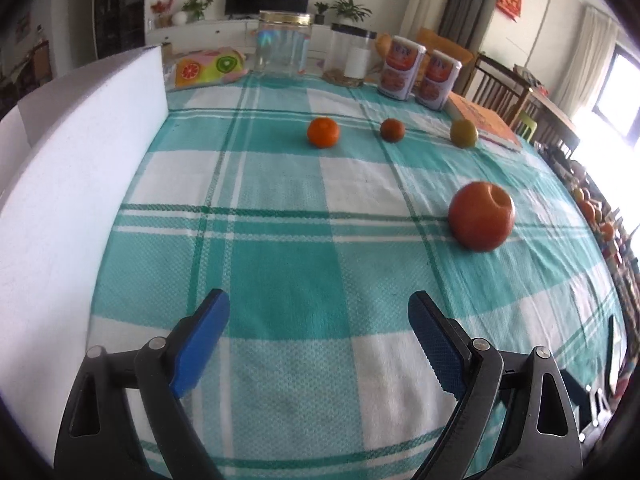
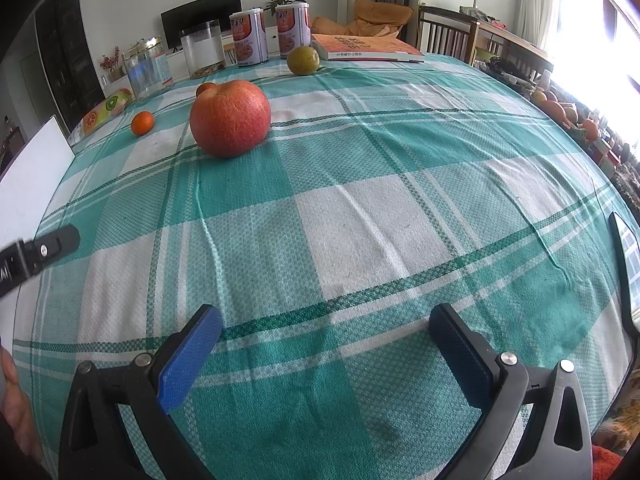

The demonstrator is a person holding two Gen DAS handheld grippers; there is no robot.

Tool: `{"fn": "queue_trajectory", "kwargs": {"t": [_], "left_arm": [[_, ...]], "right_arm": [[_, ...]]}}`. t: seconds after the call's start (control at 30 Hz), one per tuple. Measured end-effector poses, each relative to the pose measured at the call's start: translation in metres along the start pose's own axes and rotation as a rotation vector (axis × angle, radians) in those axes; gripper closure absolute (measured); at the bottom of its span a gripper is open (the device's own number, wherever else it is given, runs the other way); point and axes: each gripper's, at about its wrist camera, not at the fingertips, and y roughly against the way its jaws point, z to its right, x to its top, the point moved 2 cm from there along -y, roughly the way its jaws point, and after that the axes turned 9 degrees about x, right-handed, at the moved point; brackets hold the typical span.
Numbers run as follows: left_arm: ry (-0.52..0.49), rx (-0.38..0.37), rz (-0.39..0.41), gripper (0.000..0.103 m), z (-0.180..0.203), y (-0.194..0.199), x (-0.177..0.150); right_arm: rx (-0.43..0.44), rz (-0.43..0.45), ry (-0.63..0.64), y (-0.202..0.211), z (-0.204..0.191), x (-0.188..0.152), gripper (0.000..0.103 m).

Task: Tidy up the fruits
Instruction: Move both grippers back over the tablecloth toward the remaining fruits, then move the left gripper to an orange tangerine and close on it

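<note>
A big red apple (image 1: 481,216) lies on the checked tablecloth, right of and beyond my left gripper (image 1: 318,312), which is open and empty. Farther back lie an orange mandarin (image 1: 323,132), a dark red-brown fruit (image 1: 392,130) and a green-yellow fruit (image 1: 464,133). In the right wrist view the apple (image 2: 230,118) lies ahead to the left of my open, empty right gripper (image 2: 326,328). The mandarin (image 2: 142,123), the dark fruit (image 2: 205,89) half hidden behind the apple, and the green fruit (image 2: 303,60) lie beyond.
A white foam board (image 1: 80,184) stands along the left. At the back stand a clear jar (image 1: 283,46), a second jar (image 1: 350,56), two cans (image 1: 418,72), a book (image 1: 482,118) and a fruit-print cloth (image 1: 210,66). Part of the left gripper (image 2: 40,252) shows at the left edge.
</note>
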Motion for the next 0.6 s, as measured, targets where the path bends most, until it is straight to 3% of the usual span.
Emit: {"fn": "queue_trajectory", "kwargs": {"t": [0.17,0.37,0.53,0.57,0.6], "left_arm": [[0.088,-0.021,-0.010,0.011,0.012,-0.053,0.060],[-0.160,0.049,-0.019,0.011,0.050,-0.119,0.100],[-0.152,0.080,-0.005,0.013,0.045,-0.139,0.110],[-0.144,0.081,0.010,0.021,0.044,-0.137,0.111],[-0.139,0.085,0.026,0.048,0.042,-0.134,0.111]], "right_arm": [[0.001,-0.002,0.005,0.000,0.000,0.000,0.000],[0.002,-0.003,0.009,0.000,-0.001,0.000,0.000],[0.003,-0.007,0.017,0.000,-0.002,0.001,0.000],[0.002,-0.007,0.017,-0.001,-0.002,0.001,0.000],[0.002,-0.008,0.017,-0.001,-0.002,0.001,0.000]]}}
